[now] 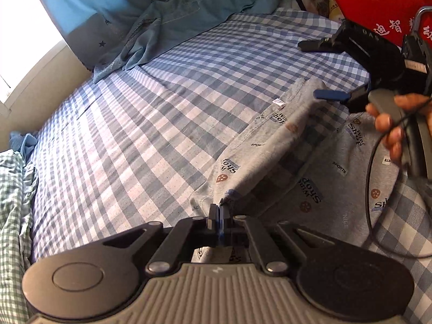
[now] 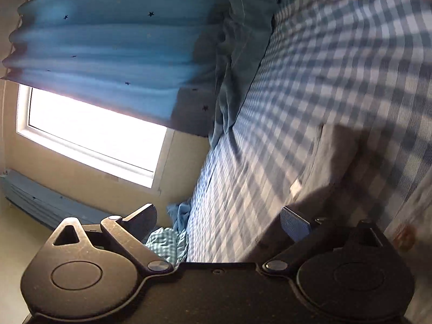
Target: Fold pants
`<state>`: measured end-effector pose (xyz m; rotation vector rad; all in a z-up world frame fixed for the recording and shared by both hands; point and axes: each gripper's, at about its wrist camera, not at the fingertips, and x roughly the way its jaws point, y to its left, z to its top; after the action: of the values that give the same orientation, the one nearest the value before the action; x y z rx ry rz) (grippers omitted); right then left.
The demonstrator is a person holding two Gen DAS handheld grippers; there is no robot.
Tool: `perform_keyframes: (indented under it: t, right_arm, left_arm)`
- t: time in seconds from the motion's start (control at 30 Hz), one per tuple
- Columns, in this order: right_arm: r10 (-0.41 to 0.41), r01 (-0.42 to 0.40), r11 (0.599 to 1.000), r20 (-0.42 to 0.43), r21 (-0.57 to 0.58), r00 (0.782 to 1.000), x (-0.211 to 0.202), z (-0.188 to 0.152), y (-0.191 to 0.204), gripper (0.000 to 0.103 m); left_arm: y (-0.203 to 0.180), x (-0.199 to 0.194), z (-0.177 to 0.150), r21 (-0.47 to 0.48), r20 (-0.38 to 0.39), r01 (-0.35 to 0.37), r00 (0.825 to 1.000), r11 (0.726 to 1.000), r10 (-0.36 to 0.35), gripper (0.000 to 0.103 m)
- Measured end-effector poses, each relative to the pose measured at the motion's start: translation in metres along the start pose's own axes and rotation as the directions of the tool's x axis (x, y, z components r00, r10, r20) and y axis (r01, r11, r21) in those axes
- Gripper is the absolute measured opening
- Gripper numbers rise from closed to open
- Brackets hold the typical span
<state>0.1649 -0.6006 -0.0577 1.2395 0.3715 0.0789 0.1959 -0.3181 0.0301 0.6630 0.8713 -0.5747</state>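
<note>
Grey printed pants [image 1: 332, 167] lie on the blue checked bed sheet [image 1: 162, 108] at the right. My left gripper [image 1: 220, 212] is shut on a hem of the pants and holds one leg lifted and stretched toward the far right. My right gripper [image 1: 316, 67] shows in the left wrist view, open, its fingers apart around the far end of that lifted leg. In the right wrist view, which is rolled sideways and blurred, the right gripper [image 2: 218, 216] is open, with a grey part of the pants [image 2: 332, 162] just ahead.
A crumpled blue cloth [image 1: 167, 21] and a blue star curtain [image 1: 81, 8] lie at the far side of the bed by a bright window [image 2: 89, 132]. A red bag [image 1: 378, 2] stands at the far right. A green checked cloth [image 1: 13, 202] bunches at the left.
</note>
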Motion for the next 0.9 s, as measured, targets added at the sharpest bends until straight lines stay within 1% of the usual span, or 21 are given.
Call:
perform_keyframes:
  t: [0.07,0.13,0.23,0.3,0.37,0.43,0.47,0.5,0.53,0.63,0.73,0.77,0.8,0.83,0.87,0.9]
  right_arm:
    - [-0.03,0.03,1.0,0.03,-0.007,0.999,-0.006,0.015,-0.006,0.099]
    - [-0.054,0.054,0.999,0.038,-0.004,0.998,-0.007,0.025,-0.015,0.098]
    - [-0.069,0.069,0.997,0.01,0.026,0.998,-0.012,0.029,-0.024,0.097]
    - [-0.072,0.071,0.997,-0.061,-0.012,0.996,-0.017,0.019,-0.022,0.098]
    - [-0.064,0.063,0.998,-0.163,-0.012,0.984,-0.016,-0.006,-0.018,0.098]
    - [-0.03,0.048,0.997,-0.261,0.063,0.965,-0.012,-0.033,-0.021,0.098]
    - [-0.009,0.039,0.994,-0.294,0.098,0.956,-0.008,-0.046,-0.023,0.098]
    - [0.008,0.033,0.992,-0.316,0.123,0.949,-0.004,-0.059,-0.021,0.098]
    - [0.024,0.022,0.99,-0.322,0.139,0.946,0.0,-0.068,-0.02,0.098]
    - [0.094,-0.024,0.975,-0.308,0.221,0.947,0.018,-0.083,-0.015,0.098]
    - [0.118,-0.053,0.97,-0.27,0.237,0.956,0.033,-0.087,-0.003,0.096]
    - [0.125,-0.064,0.968,-0.245,0.242,0.962,0.034,-0.085,0.0,0.093]
    - [0.12,-0.065,0.966,-0.211,0.249,0.97,0.034,-0.082,0.002,0.086]
    - [0.105,-0.057,0.964,-0.173,0.26,0.979,0.034,-0.076,0.001,0.081]
    - [0.081,-0.041,0.962,-0.139,0.27,0.987,0.033,-0.071,-0.002,0.072]
    - [0.06,-0.028,0.96,-0.108,0.278,0.992,0.031,-0.067,-0.005,0.067]
  left_arm:
    - [0.001,0.001,-0.001,-0.009,-0.003,0.006,1.0,1.0,-0.006,0.0]
    - [0.0,0.001,-0.001,-0.013,-0.005,0.004,1.0,1.0,-0.004,0.0]
    - [0.002,0.002,0.0,-0.014,-0.008,0.003,1.0,1.0,-0.003,0.0]
    - [0.005,0.0,0.002,-0.013,-0.007,0.004,1.0,1.0,-0.004,0.0]
    - [0.006,0.0,0.004,-0.011,-0.003,0.001,1.0,1.0,-0.001,0.0]
    - [0.006,0.0,0.007,-0.001,-0.001,-0.005,1.0,1.0,0.005,0.0]
    - [0.006,0.0,0.008,0.002,-0.001,-0.006,1.0,1.0,0.006,0.0]
    - [0.006,0.0,0.009,0.004,0.0,-0.008,1.0,1.0,0.008,0.0]
    - [0.005,0.0,0.009,0.006,-0.001,-0.01,1.0,1.0,0.01,0.0]
    - [0.004,-0.002,0.008,0.007,-0.003,-0.012,1.0,1.0,0.012,0.0]
    - [0.003,-0.004,0.006,0.01,-0.004,-0.012,1.0,1.0,0.012,0.0]
    - [0.003,-0.004,0.005,0.01,-0.005,-0.013,1.0,1.0,0.013,0.0]
    - [0.003,-0.005,0.005,0.009,-0.005,-0.014,1.0,1.0,0.014,0.0]
    - [0.004,-0.004,0.005,0.004,-0.006,-0.014,1.0,1.0,0.014,0.0]
    - [0.004,-0.004,0.005,-0.001,-0.005,-0.014,1.0,1.0,0.014,0.0]
    - [0.005,-0.004,0.005,-0.005,-0.004,-0.015,1.0,1.0,0.015,0.0]
